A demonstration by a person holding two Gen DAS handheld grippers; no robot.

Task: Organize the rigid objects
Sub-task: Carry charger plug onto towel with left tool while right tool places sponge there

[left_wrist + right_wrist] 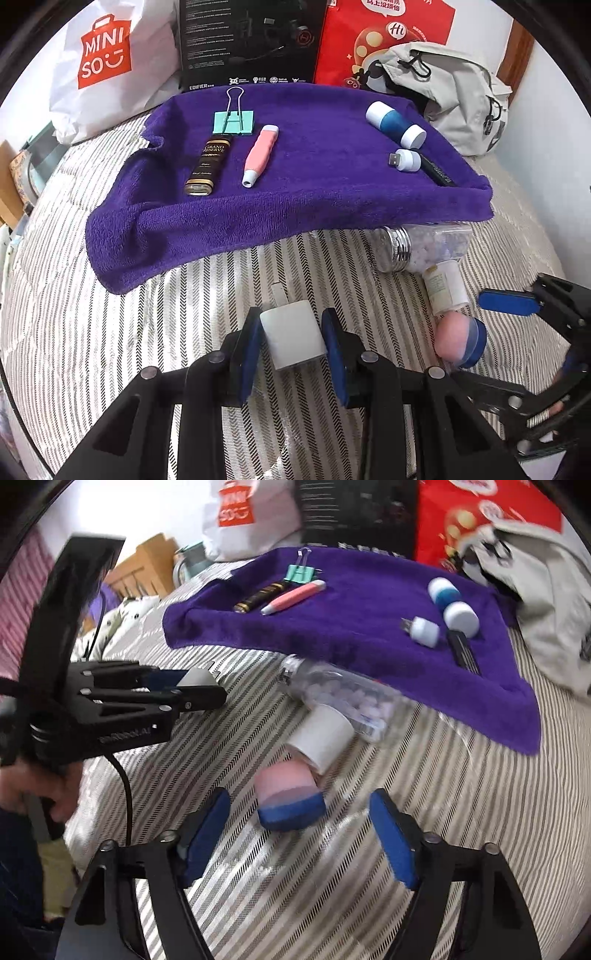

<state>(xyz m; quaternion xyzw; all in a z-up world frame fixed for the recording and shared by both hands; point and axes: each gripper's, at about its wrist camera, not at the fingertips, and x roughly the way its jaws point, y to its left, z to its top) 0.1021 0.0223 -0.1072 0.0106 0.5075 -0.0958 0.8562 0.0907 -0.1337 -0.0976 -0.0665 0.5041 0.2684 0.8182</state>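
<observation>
L gripper (pixel 291 339) clamps the plug (pixel 293 334), towel (pixel 295 192) dead ahead & far; R gripper (pixel 301 834) open w/ sponge (pixel 290 797) just beyond its tips, nearer R.

striped bedspread (pixel 92 314), white wall (pixel 546 122), wooden headboard (pixel 147 568), daylight.

A: Frame on the left gripper (pixel 293 341)?
B: Black, slotted arms, silver screws, blue pads.
A: The right gripper (pixel 299 836)?
B: Built the same. Black cable and white lettering seen on the left one.
</observation>
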